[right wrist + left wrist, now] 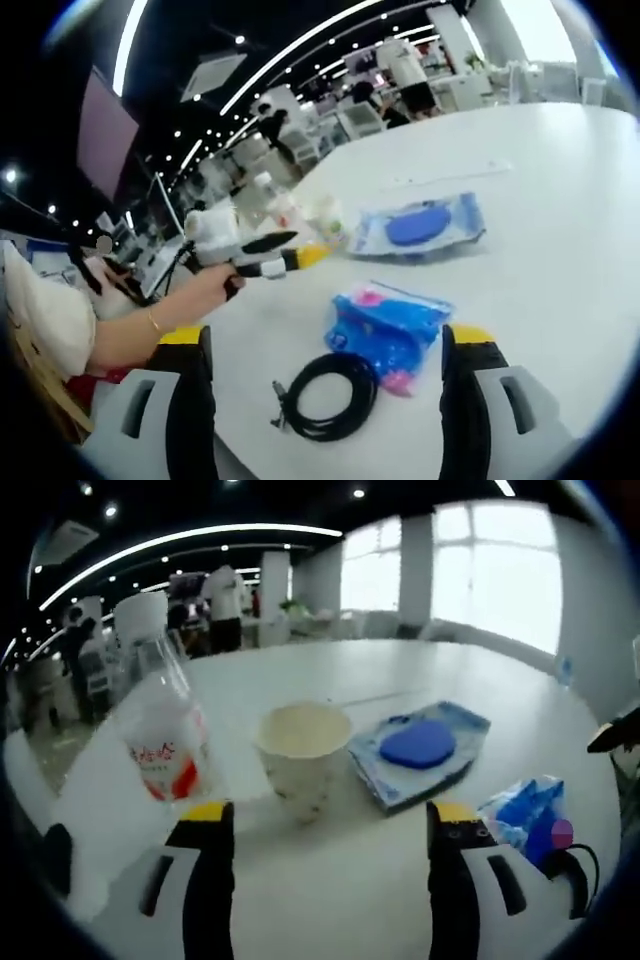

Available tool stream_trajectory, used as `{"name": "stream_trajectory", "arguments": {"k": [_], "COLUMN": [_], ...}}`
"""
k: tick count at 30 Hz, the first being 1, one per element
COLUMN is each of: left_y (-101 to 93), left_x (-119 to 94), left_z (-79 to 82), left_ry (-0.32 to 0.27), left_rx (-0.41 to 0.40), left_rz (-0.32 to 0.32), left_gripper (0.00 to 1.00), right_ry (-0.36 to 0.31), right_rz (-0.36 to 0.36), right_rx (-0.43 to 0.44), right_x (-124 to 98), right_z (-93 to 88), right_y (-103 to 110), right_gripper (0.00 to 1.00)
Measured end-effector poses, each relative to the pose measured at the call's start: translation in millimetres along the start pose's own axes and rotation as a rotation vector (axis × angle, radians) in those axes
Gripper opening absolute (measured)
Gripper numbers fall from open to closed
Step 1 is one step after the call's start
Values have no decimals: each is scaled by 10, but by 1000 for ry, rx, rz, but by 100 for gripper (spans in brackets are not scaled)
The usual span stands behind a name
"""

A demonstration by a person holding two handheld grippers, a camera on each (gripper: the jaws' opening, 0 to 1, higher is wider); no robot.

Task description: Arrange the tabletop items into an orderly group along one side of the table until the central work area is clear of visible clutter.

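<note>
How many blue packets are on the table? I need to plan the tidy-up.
2. The flat wet-wipes pack lies right of the paper cup; the crinkled blue bag lies beside the coiled black cable. Others may be hidden.

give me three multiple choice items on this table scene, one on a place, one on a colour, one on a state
1. In the left gripper view, where is the cup relative to the bottle?
A. to its right
B. to its left
C. on top of it

2. What colour is the coiled cable?
A. white
B. black
C. red

3. How do the right gripper's jaws stand?
A. shut on the cable
B. shut on the cup
C. open, holding nothing

Answers:
1. A: the cup stands between the bottle and the wipes pack.
2. B: the coil is black against the white table, beside the blue bag.
3. C: both jaws stand wide apart, with the cable and bag lying on the table between them, ungripped.
</note>
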State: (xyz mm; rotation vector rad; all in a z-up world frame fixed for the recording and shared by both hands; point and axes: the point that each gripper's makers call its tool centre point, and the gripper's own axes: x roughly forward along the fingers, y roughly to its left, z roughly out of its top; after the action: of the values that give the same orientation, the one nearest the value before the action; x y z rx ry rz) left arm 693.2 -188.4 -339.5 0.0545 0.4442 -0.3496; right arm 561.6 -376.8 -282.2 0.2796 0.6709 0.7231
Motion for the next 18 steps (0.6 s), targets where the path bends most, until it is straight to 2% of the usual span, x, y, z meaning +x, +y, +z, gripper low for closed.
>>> {"name": "stream_trajectory", "arguments": {"k": [3, 8, 13, 18], "left_y": [-48, -144, -201, -298], "left_x": [-87, -254, -362, -486], "left_z": [26, 110, 170, 200], "left_ry": [13, 6, 2, 15], "left_rx": [35, 40, 35, 24], "left_rz": [-5, -27, -34, -56], "left_gripper": [85, 93, 99, 99], "right_ry": [-21, -55, -58, -36], "right_rz": [-26, -42, -50, -62], "right_rx": [23, 75, 77, 87], "right_x": [-15, -40, -44, -13], "right_z": [32, 83, 86, 16], "right_y": [-49, -108, -117, -145], "right_gripper": [93, 92, 92, 92]}}
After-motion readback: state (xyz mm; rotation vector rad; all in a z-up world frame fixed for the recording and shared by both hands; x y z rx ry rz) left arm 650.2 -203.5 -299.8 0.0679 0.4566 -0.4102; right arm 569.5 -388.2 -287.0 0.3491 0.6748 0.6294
